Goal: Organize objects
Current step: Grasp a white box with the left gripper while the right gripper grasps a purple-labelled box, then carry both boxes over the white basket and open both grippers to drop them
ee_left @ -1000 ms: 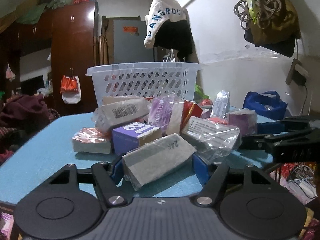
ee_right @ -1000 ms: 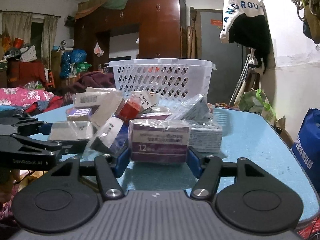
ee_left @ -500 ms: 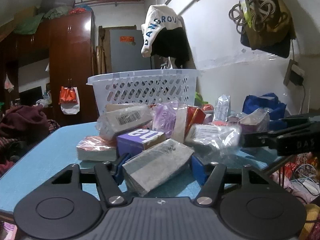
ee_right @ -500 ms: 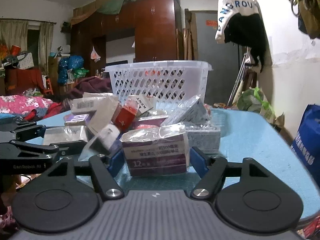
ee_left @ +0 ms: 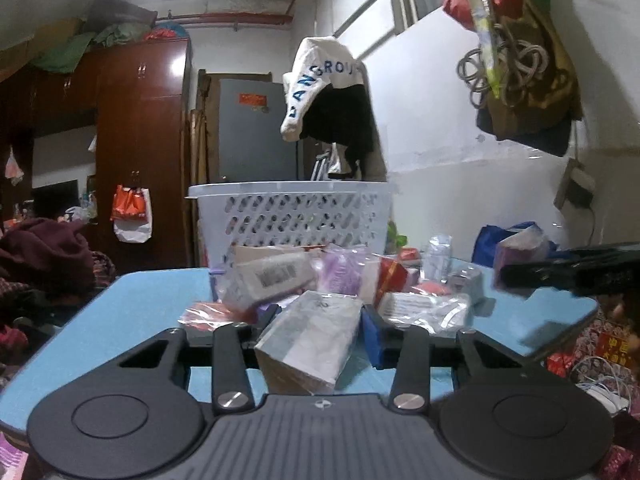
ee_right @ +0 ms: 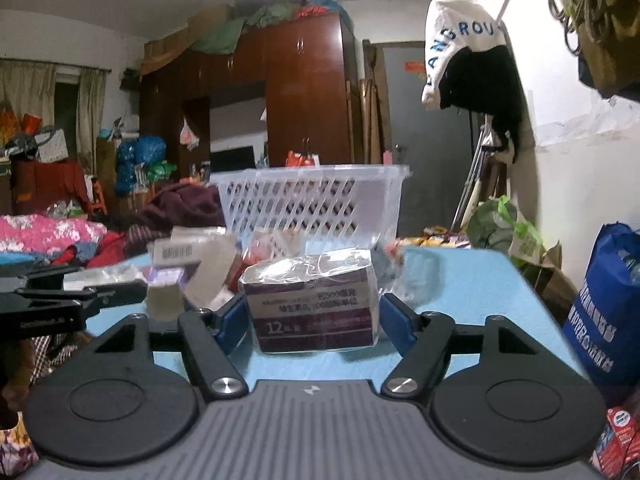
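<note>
Boxes gripped, basket not yet reached.
Left hand-held gripper (ee_left: pixel 318 326) clamps a grey wrapped box (ee_left: pixel 310 340); right hand-held gripper (ee_right: pixel 312 316) clamps a purple wrapped box (ee_right: pixel 314 304). White basket (ee_left: pixel 296 212) stands ahead, beyond the pile (ee_left: pixel 352 280) left to sort.

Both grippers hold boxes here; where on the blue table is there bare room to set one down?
Bare blue table lies right of the purple box, up to its far edge. Another bare strip lies left of the pile. It is crowded between the grey box and the white basket, where packets overlap.
</note>
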Motion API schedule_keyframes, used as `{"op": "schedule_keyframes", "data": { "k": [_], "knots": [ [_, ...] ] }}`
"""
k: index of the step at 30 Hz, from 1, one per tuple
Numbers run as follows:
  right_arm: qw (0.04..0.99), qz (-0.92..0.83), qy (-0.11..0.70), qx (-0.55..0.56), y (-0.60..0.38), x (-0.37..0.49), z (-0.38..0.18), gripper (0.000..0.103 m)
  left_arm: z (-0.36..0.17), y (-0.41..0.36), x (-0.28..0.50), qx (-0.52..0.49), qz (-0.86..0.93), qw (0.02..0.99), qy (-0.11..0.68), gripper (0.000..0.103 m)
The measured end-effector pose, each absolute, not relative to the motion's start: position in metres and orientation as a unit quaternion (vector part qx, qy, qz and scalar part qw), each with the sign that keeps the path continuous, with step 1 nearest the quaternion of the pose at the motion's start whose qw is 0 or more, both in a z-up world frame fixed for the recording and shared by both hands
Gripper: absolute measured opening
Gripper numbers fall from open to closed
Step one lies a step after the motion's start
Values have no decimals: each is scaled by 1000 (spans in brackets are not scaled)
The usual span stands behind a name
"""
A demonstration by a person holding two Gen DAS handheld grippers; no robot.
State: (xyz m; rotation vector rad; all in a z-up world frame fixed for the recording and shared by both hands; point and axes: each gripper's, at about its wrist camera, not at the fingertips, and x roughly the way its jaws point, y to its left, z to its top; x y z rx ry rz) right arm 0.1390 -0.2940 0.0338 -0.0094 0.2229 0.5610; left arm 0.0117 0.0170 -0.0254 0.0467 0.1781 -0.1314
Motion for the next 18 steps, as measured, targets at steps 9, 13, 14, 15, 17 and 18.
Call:
{"op": "schedule_keyframes", "data": {
  "k": [9, 13, 14, 15, 17, 18],
  "knots": [
    [956, 273, 108, 11, -301, 145, 34, 73, -24, 23, 8, 16, -68, 994, 83, 42],
    [957, 272, 100, 9, -302, 144, 40, 73, -10, 25, 2, 15, -79, 994, 70, 42],
    [956, 275, 98, 7, -300, 146, 45, 73, -3, 26, 4, 16, -81, 994, 65, 42],
    [955, 280, 95, 2, -297, 148, 52, 73, 7, 28, 9, 14, -83, 995, 61, 41],
    [953, 291, 81, -8, -286, 162, 74, 73, 32, 34, 29, 3, -92, 994, 62, 41],
    [953, 296, 70, -12, -279, 170, 86, 73, 46, 37, 43, -2, -94, 994, 62, 42]
  ]
}}
